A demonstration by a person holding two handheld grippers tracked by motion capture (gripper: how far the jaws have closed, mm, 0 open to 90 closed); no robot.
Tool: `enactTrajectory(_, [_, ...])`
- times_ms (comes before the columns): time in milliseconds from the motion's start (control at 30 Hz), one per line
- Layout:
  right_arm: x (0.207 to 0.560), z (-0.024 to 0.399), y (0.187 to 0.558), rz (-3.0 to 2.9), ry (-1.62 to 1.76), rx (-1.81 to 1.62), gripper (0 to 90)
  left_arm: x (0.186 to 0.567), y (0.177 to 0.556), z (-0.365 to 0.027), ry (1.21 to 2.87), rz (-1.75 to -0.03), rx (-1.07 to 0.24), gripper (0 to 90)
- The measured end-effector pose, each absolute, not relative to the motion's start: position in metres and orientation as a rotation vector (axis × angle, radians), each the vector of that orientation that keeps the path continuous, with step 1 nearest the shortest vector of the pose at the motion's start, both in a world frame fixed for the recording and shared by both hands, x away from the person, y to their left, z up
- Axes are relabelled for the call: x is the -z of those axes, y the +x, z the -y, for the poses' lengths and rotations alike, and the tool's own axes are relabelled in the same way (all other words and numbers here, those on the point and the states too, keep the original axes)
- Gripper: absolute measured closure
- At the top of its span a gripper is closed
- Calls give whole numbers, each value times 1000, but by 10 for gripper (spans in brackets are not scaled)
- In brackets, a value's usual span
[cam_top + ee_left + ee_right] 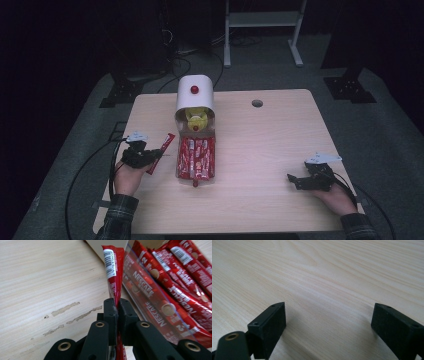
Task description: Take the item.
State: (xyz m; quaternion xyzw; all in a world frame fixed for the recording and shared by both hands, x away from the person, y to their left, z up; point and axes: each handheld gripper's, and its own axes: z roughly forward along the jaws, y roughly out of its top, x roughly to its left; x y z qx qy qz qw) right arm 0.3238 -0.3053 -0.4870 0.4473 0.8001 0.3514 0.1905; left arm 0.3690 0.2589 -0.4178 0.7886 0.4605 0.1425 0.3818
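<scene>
Coffee stick (113, 270) clamped at the desk's (270, 150) left side

The dispenser tray (196, 159) of red sticks is seen just right of it. The stick is pinched between the closed left gripper (156, 156); the right gripper (292, 179) is rested wide apart, nothing held.

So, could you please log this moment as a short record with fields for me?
held item: red coffee stick packet, pinched between the fingers of the left gripper
packet position: just left of the dispenser tray, beside its clear wall
dispenser: white-topped box with a red knob, standing mid-table
tray contents: row of red coffee sticks lying side by side
right gripper: open, nothing between its fingers, low over bare wood at the right
surface: light wooden table
</scene>
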Motion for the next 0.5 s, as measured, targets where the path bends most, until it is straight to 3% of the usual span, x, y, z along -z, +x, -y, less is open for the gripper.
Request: enactTrajectory(500, [487, 305, 324, -2248, 1258, -987, 114, 433, 380, -254, 2038, -1218, -344, 855])
